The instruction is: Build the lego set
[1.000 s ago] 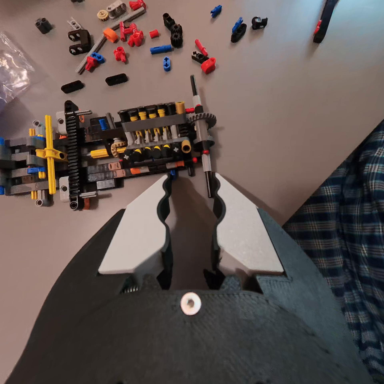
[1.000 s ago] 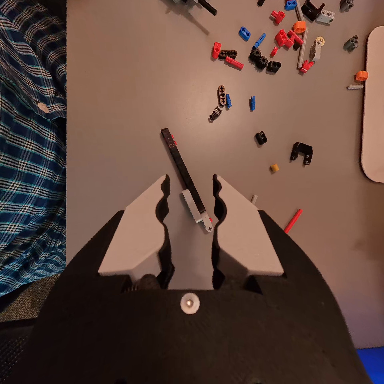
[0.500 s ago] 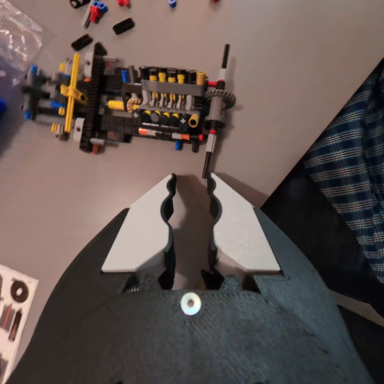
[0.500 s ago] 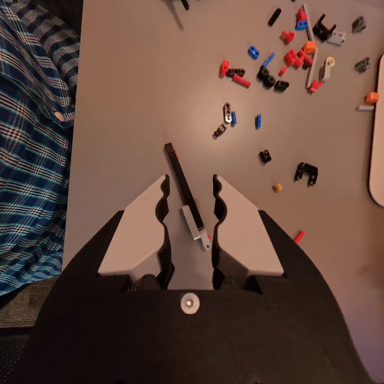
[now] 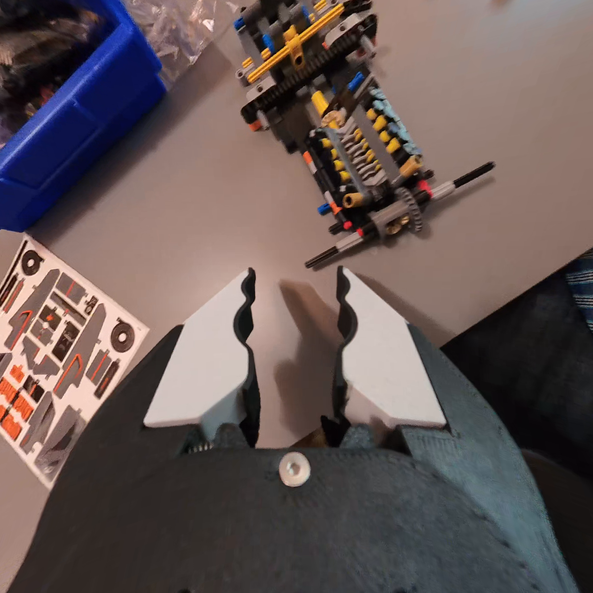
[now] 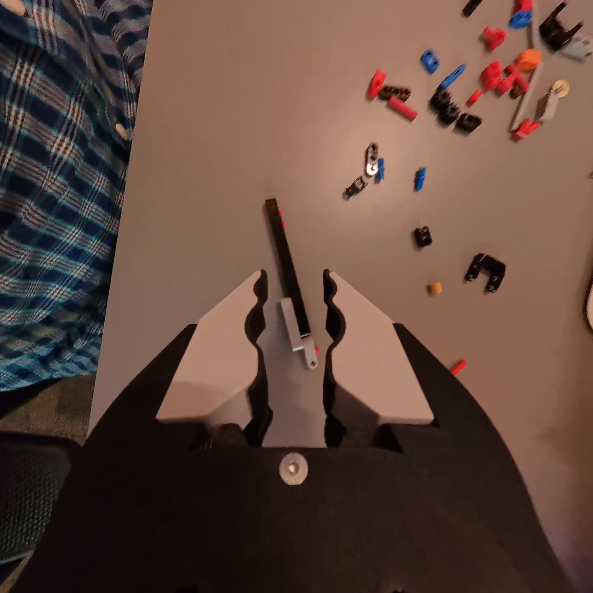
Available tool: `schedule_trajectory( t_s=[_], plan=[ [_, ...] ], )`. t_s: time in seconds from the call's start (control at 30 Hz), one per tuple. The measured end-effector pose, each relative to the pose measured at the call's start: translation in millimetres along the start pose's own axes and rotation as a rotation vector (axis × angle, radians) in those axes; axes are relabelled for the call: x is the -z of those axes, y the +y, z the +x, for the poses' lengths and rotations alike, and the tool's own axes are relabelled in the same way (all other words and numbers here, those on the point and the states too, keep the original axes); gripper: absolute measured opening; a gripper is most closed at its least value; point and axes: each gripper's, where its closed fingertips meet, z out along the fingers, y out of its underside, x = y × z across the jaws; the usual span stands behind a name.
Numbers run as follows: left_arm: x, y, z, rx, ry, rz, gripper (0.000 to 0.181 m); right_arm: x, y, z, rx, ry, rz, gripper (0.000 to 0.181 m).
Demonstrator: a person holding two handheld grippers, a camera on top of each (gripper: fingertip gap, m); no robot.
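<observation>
**Two hand-held grippers empty, beam pickup pending**

Right hand-held gripper (image 6: 294,272) has jaws apart, straddling a long black beam (image 6: 286,261) with a short light-grey piece (image 6: 293,327) attached at the near end. That sub-part lies flat on the surface (image 6: 224,128), slightly skewed to the jaw axis, grey end deep between the fingers, nothing gripped yet. Left hand-held gripper (image 5: 295,272) is also apart and empty, off the surface, short of the partly built chassis (image 5: 337,128).

Step looks like picking up the beam sub-part. To do it well: rotate a touch so the beam runs parallel to the pads, come down square, close on the long flat sides near the grey piece, avoid the small red pins poking out the side.

Materials: all hard glossy plastic, slick, thin profile, so a tilted grip probably pivots it. Chassis is dense: toothed black rack, yellow cross axle, grey gear, long black axle sticking out. Loose pieces (image 6: 449,96) are scattered well apart beyond the beam. Blue bin (image 5: 80,112) and sticker sheet (image 5: 57,346) sit at left.
</observation>
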Motion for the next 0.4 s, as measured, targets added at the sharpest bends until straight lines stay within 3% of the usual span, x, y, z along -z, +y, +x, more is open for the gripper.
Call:
schedule_trajectory(
  t_s=[0.03, 0.23, 0.4],
  plan=[
    [1, -3, 6, -0.004, 0.011, 0.011, 0.052, -1, 5, -1, 0.004, -0.002, -0.017, 0.031],
    [13, -25, 33, -0.019, 0.054, 0.102, 0.054, -11, 23, -4, -0.003, -0.026, -0.079, 0.031],
    [20, -50, 53, -0.026, 0.101, 0.195, 0.052, -22, 23, -4, 0.003, -0.048, -0.073, 0.01]
  ],
)
